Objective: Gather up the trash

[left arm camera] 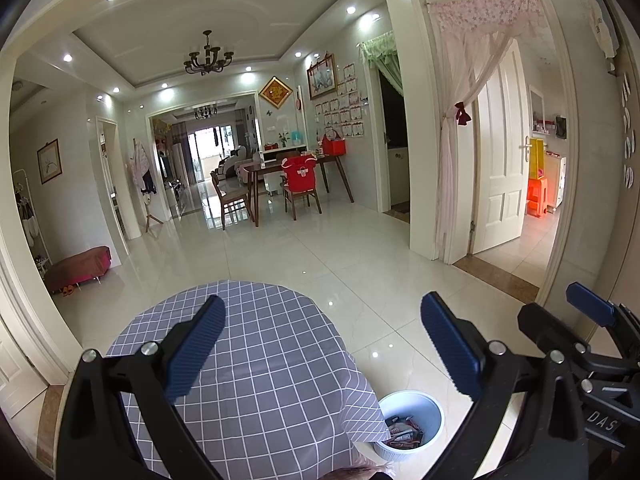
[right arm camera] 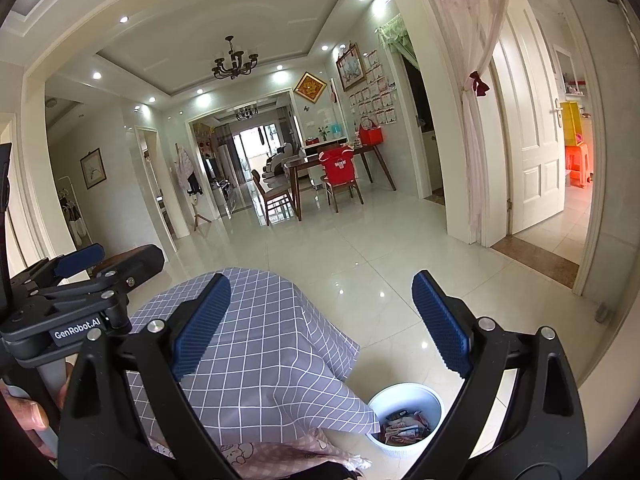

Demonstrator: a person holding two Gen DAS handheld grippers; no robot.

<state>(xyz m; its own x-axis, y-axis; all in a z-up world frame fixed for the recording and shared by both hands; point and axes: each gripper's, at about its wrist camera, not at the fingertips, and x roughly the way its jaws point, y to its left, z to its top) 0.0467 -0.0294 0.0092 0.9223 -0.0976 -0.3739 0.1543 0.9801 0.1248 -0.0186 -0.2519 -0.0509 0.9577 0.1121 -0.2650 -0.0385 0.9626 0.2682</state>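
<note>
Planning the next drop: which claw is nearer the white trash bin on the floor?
Right, though only slightly. The right claw hangs open almost above the trash bin. The left claw sits further left, over the checked tablecloth, bin off to its right.

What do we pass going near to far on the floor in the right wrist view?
Trash bin with wrappers in it, beside the checked tablecloth → open shiny floor → dining table with the red-covered chair → far room with the bright window.
</note>
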